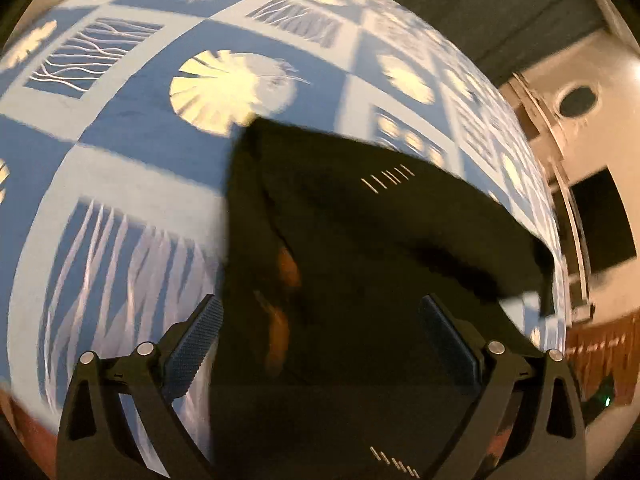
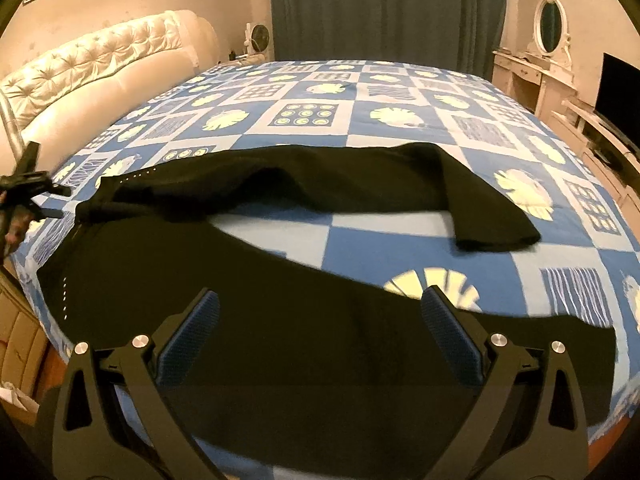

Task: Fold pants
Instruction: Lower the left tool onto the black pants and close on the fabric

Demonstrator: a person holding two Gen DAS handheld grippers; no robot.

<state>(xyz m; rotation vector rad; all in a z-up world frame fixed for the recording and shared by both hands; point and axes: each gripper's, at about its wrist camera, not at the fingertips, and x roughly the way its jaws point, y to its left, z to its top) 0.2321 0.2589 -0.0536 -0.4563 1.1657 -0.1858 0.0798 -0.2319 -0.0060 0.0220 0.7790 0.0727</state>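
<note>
Black pants [image 2: 280, 328] lie spread on a bed with a blue and white patterned sheet [image 2: 360, 240]. One leg runs across the near edge. The other leg [image 2: 360, 184] lies farther back, its cuff end bent toward the near side. My right gripper [image 2: 320, 312] is open and empty above the near leg. My left gripper [image 1: 320, 316] is open and empty just above the waist end of the pants [image 1: 360, 260]. It also shows at the left edge of the right wrist view [image 2: 28, 188]. The left wrist view is motion-blurred.
A tufted cream headboard [image 2: 100, 64] stands at the left of the bed. Dark curtains [image 2: 384, 8] hang behind it. A dresser with an oval mirror [image 2: 550, 28] and a dark screen [image 2: 620, 88] stand at the right. The wooden floor [image 1: 600, 344] shows beyond the bed edge.
</note>
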